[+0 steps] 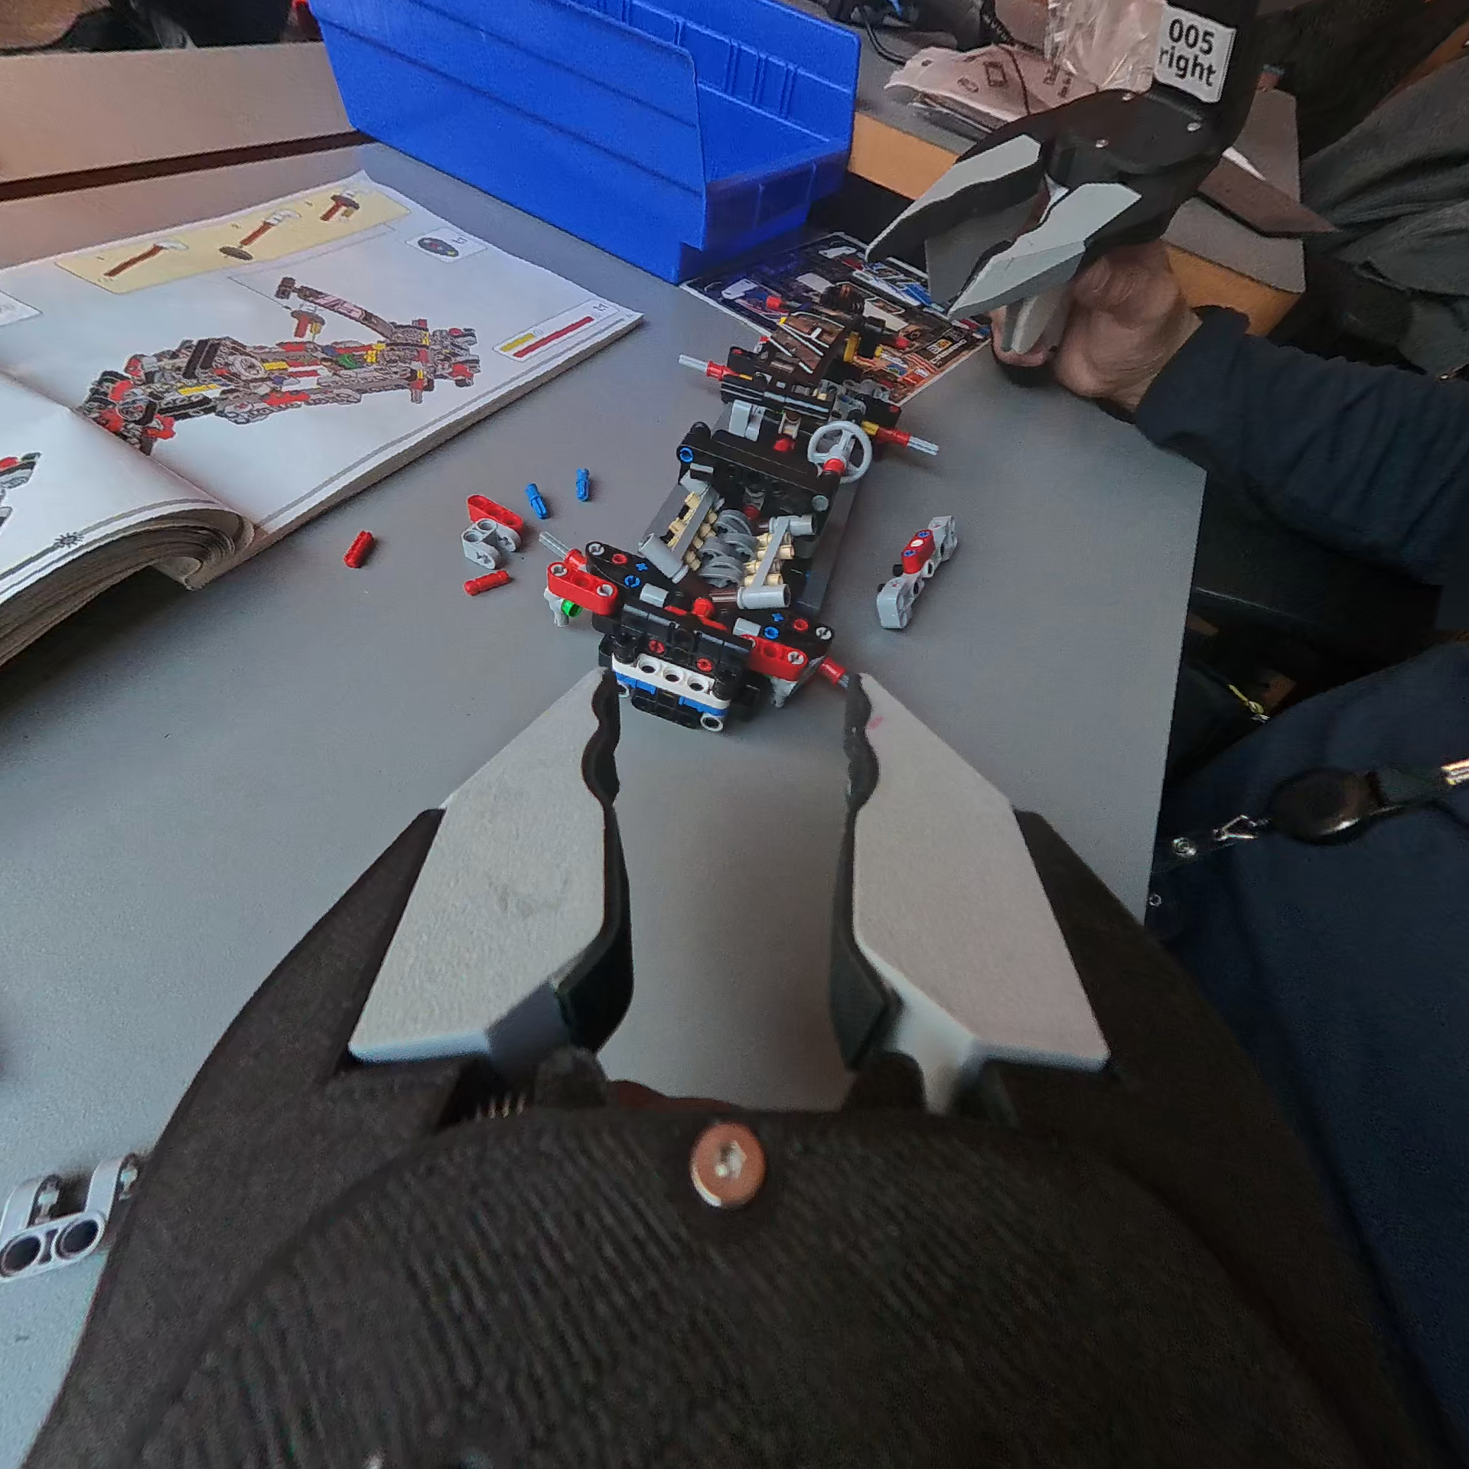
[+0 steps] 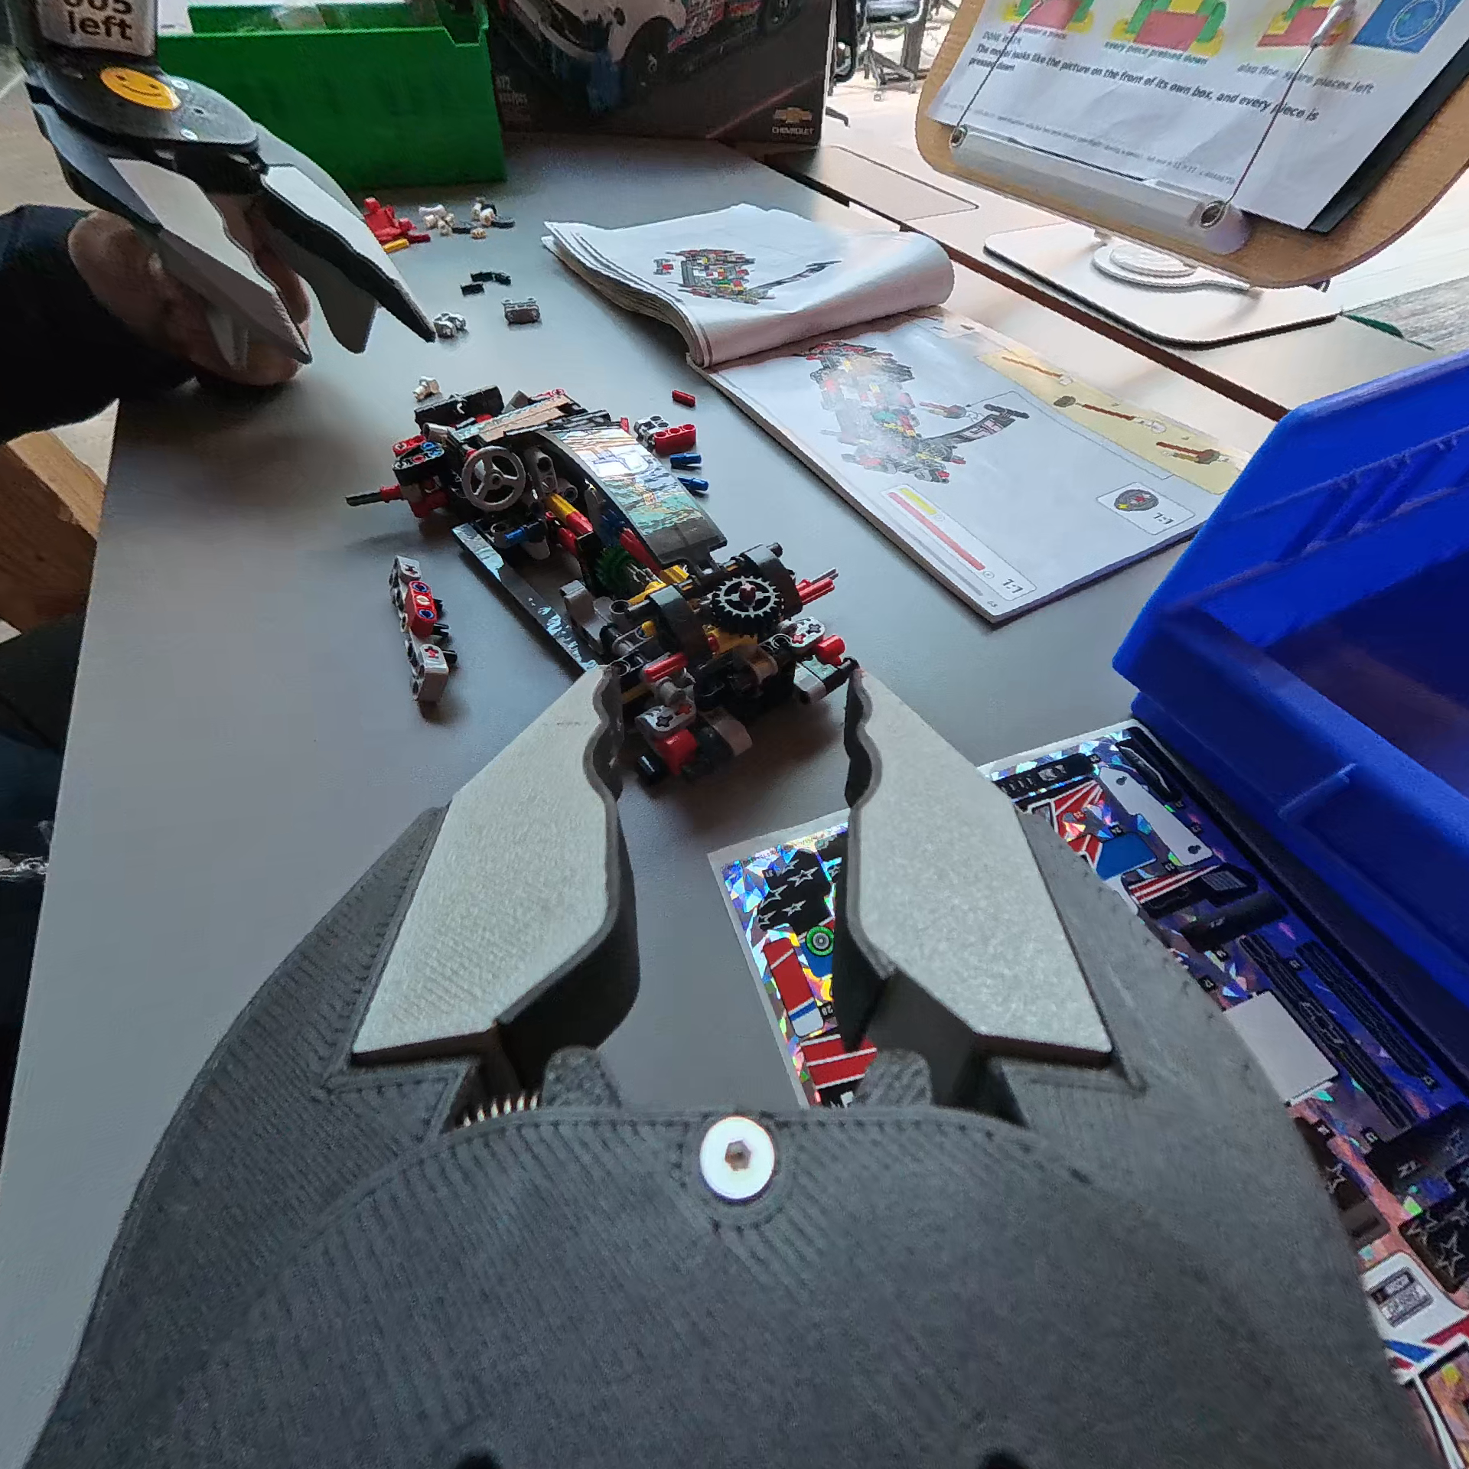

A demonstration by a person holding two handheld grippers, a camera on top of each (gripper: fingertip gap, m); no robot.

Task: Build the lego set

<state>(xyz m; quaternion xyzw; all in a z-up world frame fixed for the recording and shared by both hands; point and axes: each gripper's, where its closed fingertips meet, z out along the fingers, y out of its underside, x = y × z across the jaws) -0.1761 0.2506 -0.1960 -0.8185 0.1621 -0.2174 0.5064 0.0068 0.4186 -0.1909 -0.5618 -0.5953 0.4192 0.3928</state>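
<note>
Both hand-held grippers sit wide apart in the jaws and hold nothing. Left hand-held gripper (image 1: pixel 727 687) points at one end of the brick-built car chassis (image 1: pixel 747 540); its fingertips (image 1: pixel 592 699) sit just short of the black, white and blue end block, with bare tabletop (image 1: pixel 238 795) between the pads. Right hand-held gripper (image 2: pixel 727 691) faces the opposite end, the one with the black gear (image 2: pixel 747 604). Its tips flank that end's red and grey parts, but I see a gap on each side, so no contact I'd call a grip.

Chassis lies lengthwise on the grey tabletop between the two, steering wheel (image 1: pixel 839 449) roughly mid-body.

My read on handling: with both ends approached, anything gripped there should be solid frame, not protruding axles or pins. Red axle stub (image 1: pixel 831 672) near the left hand-held gripper's right tip looks easy to knock. Square-on, slow closing would suit it; the model looks fragile and uneven in width.

Outward from the chassis:
- short grey-and-red beam sub-assembly (image 1: pixel 918 568) just beside it
- loose red, blue and grey pins and connectors (image 1: pixel 493 532) on the other side
- open instruction booklet (image 1: pixel 278 358) beyond those
- blue bin (image 1: pixel 596 119) at the back, shiny sticker sheet (image 2: pixel 1192 914) beside it
- grey connector (image 1: pixel 56 1224) near the left hand-held gripper's body
</note>
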